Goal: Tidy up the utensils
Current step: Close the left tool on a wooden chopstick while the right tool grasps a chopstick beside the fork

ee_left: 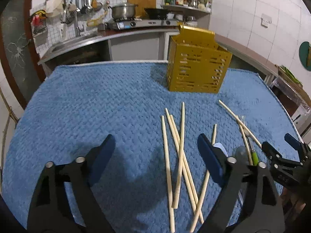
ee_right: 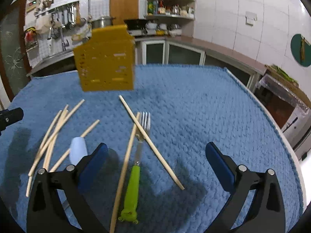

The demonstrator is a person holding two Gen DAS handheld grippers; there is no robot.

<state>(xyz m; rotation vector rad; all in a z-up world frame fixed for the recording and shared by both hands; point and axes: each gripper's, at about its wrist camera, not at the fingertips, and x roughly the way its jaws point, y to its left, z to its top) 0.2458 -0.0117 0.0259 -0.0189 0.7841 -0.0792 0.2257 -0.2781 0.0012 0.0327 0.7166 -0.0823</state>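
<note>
My left tool (ee_left: 155, 151) hangs released, jaws spread wide with nothing between the pads, tilted down at the desk. Straight ahead of it, in the gap between its fingers, lies a loose cluster of chopsticks (ee_left: 179, 155), crossed over one another, long axes running roughly away from me toward the yellow holder (ee_left: 196, 69). That bundle is the left side's to take.

My right tool (ee_right: 156, 165) is likewise released and empty. Between its fingers lies the green-handled fork (ee_right: 134, 182), handle toward me, tines pointing toward the holder, with two more chopsticks: one (ee_right: 124, 174) running alongside the fork, the other (ee_right: 151, 142) crossing over its neck. A pale blue spoon (ee_right: 77, 149) sits just beside the right tool's left finger, between the two tools.

All of it rests on the blue towel (ee_right: 204, 106) covering the desk; the holder stands upright at the far side. I judge nothing is sorted yet, and the crossed chopstick could drag when the fork is lifted.
</note>
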